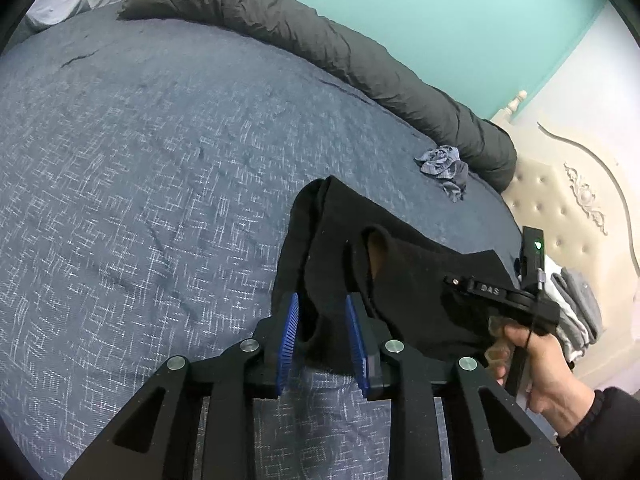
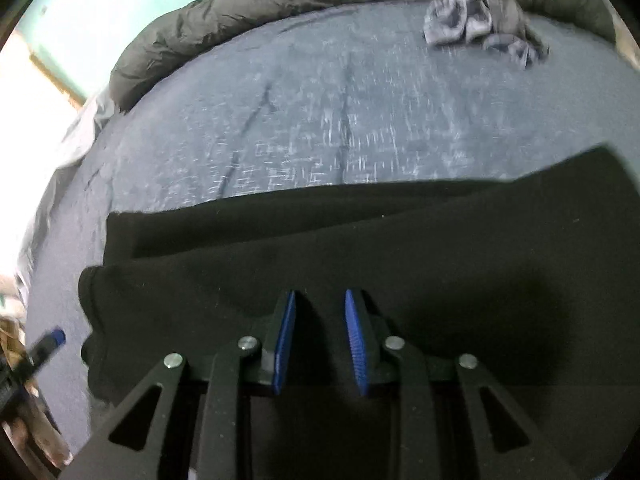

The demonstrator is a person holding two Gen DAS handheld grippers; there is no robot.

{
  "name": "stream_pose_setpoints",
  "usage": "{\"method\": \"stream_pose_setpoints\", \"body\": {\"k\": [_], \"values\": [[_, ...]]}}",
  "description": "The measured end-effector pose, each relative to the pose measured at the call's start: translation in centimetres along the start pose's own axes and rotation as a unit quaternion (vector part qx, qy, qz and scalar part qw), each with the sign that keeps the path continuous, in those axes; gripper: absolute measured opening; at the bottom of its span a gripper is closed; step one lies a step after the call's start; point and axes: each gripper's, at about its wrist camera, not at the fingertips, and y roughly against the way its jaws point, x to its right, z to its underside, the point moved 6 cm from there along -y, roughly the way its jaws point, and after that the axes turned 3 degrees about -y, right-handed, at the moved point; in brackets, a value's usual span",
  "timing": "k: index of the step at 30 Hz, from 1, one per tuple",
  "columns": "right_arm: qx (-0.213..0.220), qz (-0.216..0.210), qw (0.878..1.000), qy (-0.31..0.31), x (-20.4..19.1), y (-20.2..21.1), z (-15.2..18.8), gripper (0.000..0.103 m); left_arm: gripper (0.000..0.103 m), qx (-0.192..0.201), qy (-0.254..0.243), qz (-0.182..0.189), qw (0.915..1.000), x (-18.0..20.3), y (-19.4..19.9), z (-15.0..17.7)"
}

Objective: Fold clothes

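Already the black garment point(image 1: 400, 280) lies on the bed point(image 1: 160, 200), doubled over on itself in long layers, so at least one fold looks made, though its edges sit uneven and it is not yet a compact stack. At the left, the left gripper point(image 1: 322, 344) has its blue fingers point(image 1: 289, 344) a little apart with an edge of the garment bunched between them; the pads do not look pressed onto it, so I judge the cloth loose there. Further right, the right gripper point(image 2: 320, 342) hovers low over the broad middle of the garment point(image 2: 360, 248), fingers point(image 2: 283, 344) likewise slightly apart and nothing caught between them. Still to do, by my reading: another fold or a tidy of this piece, then the crumpled grey cloth point(image 1: 444, 170) waiting near the rolled duvet point(image 1: 320, 48). Folded grey clothes point(image 1: 576, 308) show at the far right.
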Motion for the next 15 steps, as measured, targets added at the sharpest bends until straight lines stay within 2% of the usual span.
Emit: {"method": "stream_pose_setpoints", "body": {"k": [3,8,13,15], "values": [[0.013,-0.001,1.0,0.019,-0.9,2.2,1.8,0.026,0.027,0.001,0.001,0.002,1.0,0.1,0.1,-0.1],[-0.021,0.009,1.0,0.003,0.2,1.0,6.0,0.026,0.027,0.001,0.004,0.004,1.0,0.2,0.1,0.0],[0.019,-0.007,0.999,-0.047,1.0,4.4,6.7,0.026,0.027,0.005,0.006,0.007,0.9999,0.3,0.4,0.0],[0.012,-0.004,0.999,-0.045,1.2,4.0,7.4,0.026,0.027,0.005,0.008,0.007,0.9999,0.3,0.4,0.0]]}}
